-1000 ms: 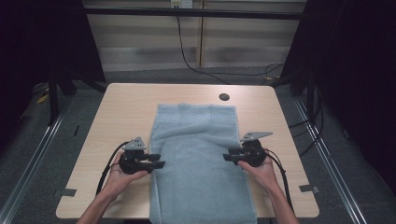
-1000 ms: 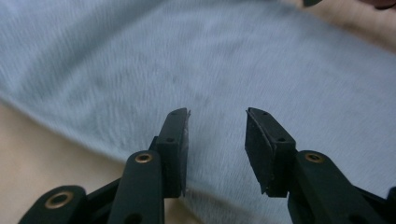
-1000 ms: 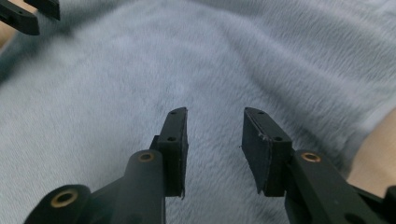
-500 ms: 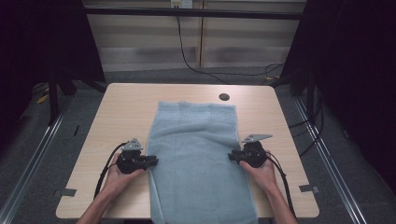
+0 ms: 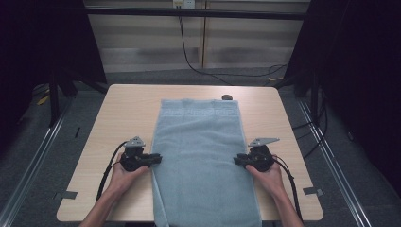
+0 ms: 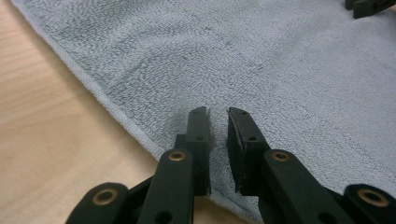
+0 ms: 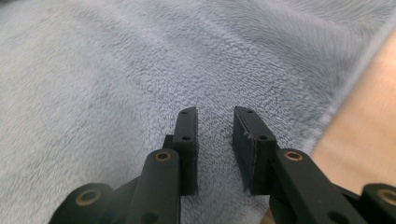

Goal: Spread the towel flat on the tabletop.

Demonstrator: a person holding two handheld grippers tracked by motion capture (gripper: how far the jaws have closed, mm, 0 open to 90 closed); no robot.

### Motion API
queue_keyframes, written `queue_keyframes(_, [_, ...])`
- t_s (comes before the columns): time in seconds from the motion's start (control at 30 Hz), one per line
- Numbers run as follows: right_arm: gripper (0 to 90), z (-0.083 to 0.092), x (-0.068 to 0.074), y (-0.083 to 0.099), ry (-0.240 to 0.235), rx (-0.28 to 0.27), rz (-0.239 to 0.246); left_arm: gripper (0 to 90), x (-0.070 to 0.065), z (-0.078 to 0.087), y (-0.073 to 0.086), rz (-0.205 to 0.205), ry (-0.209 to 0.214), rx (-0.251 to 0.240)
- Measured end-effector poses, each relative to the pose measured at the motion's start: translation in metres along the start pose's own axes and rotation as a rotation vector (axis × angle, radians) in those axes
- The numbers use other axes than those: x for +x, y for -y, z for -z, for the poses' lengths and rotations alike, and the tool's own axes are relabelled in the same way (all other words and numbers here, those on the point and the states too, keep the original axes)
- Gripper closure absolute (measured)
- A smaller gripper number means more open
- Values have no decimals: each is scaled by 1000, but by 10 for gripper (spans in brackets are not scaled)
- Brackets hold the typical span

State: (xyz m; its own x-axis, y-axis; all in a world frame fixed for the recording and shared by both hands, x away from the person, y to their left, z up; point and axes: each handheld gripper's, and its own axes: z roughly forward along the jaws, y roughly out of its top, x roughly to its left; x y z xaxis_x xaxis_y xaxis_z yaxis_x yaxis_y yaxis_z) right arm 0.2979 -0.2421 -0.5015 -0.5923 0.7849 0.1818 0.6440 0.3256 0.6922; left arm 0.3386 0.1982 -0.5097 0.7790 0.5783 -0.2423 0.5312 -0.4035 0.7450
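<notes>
At the left long edge of the towel, my left tool lies low over the cloth with its jaws pointing inward across the bench; they have just been closing, and in the left gripper view they stand with a narrow gap between them, terry under and between the tips, though I cannot tell whether the pads truly pinch the fabric. Across at the opposite long edge, my right tool mirrors it, jaws also just closed inward; in the right gripper view the gap is a little wider, the towel's nap lies beneath the tips, and the hemmed edge runs just to one side with bare wood beyond it. Here too I cannot tell if anything is clamped. The towel itself, pale blue-grey, is spread flat lengthwise down the middle of the bench, its far end with a woven key-pattern band, its near end hanging over the front edge. A small dark round object sits on the wood just beyond the towel's far right corner.
</notes>
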Motion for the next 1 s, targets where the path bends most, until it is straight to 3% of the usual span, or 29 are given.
queue_keyframes(0.1, [717, 11, 9, 13, -9, -5, 2, 784, -12, 5, 6, -27, 13, 16])
queue_keyframes(0.2, [717, 18, 18, 23, -26, -6, -3, 784, -21, 10, 12, -38, 16, 24])
queue_keyframes(0.3, [717, 24, 29, 30, -26, 4, 18, 784, -30, 17, 21, -22, 32, 22])
queue_keyframes(0.53, [717, 36, 50, 46, -43, 17, 26, 780, -61, 38, 43, -58, 47, 51])
queue_keyframes(0.6, [716, 41, 59, 51, -54, 27, 34, 751, -70, 44, 49, -48, 77, 64])
queue_keyframes(0.67, [702, 45, 66, 55, -66, 41, 28, 723, -76, 49, 53, -74, 88, 79])
queue_keyframes(0.73, [667, 47, 70, 55, -91, 41, 7, 678, -75, 51, 52, -59, 126, 70])
queue_keyframes(0.77, [661, 46, 70, 52, -107, 24, 11, 678, -72, 53, 47, -87, 90, 48])
queue_keyframes(0.83, [698, 45, 67, 41, -99, -23, 35, 674, -61, 53, 33, -65, 81, -6])
queue_keyframes(0.87, [695, 43, 63, 34, -91, -53, 28, 673, -53, 50, 26, -61, 71, -7])
queue_keyframes(0.93, [683, 36, 54, 18, -83, -96, 17, 658, -33, 45, 15, -5, 25, -65])
queue_keyframes(1.0, [682, 24, 45, 4, -56, -94, 34, 659, -15, 38, 6, 25, -19, -62])
